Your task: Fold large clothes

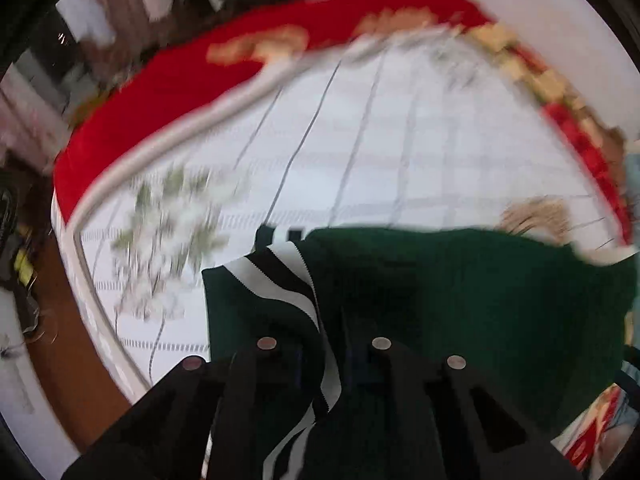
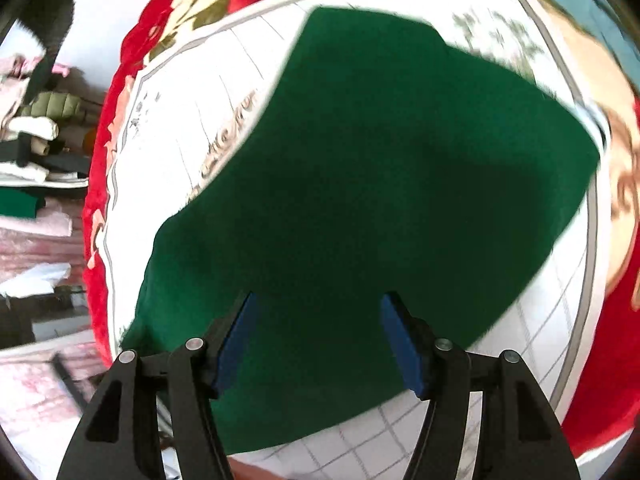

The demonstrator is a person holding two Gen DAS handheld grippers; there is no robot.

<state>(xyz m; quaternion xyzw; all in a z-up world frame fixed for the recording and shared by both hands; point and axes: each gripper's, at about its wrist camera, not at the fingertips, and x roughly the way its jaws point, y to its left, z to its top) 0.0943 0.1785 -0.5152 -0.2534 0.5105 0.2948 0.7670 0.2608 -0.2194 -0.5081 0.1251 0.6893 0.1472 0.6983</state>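
A dark green garment (image 2: 380, 168) lies spread on the white checked bed cover (image 2: 224, 92) in the right wrist view. My right gripper (image 2: 320, 320) hovers over its near part, open, and its blue pads (image 2: 236, 340) stand wide apart with nothing clamped between them. In the left wrist view, the same green garment (image 1: 460, 292) has a black-and-white striped edge (image 1: 288, 284). That edge runs down between the fingers of my left gripper (image 1: 326, 360), which is shut on it. This view is blurred and the fabric hides the pads.
A red floral blanket (image 1: 160, 120) lies under the white cover and borders the bed (image 2: 104, 160). Stacked folded clothes (image 2: 36, 136) sit beyond the bed's left side. Brown floor (image 1: 76, 340) shows past the bed edge in the left wrist view.
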